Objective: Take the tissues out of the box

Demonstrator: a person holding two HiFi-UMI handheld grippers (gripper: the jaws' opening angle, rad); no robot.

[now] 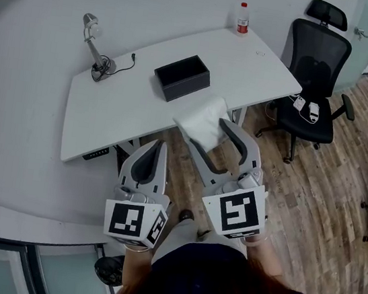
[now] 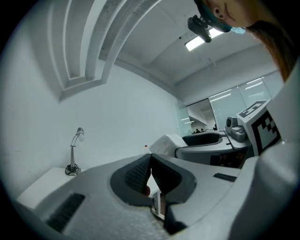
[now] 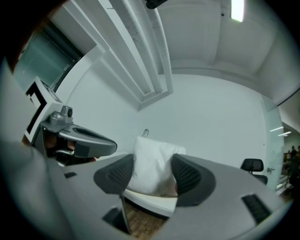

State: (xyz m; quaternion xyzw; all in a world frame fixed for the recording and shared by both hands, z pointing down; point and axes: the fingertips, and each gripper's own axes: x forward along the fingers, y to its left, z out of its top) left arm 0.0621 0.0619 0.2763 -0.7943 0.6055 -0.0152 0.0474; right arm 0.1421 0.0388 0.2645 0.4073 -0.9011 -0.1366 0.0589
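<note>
- Holding the white tissue pack (image 1: 205, 120) in your right gripper (image 1: 206, 132), you have its jaws spread wide, with one pad pressed against each side of the pack.
- The pack hangs in the air over the near edge of the white desk (image 1: 113, 116). It is clear of the black box (image 1: 182, 77), which sits open farther in on the desk, ahead of the pack and slightly to its left.
- The pack's length seems to run forward along the jaws, poking out past their tips toward the box.
- The box's inside is dark, so it is not possible to tell whether more tissues lie in it.
- Your right gripper is the one nearer the box; it reaches forward over the desk edge, angled a little leftward.
- Your left gripper (image 1: 159, 146) sits back beside it, short of the desk, jaws pressed together on nothing.
- The pack looks fully out, so the next move probably depends on the bare desk just right of the box, straight ahead of your right gripper.
</note>
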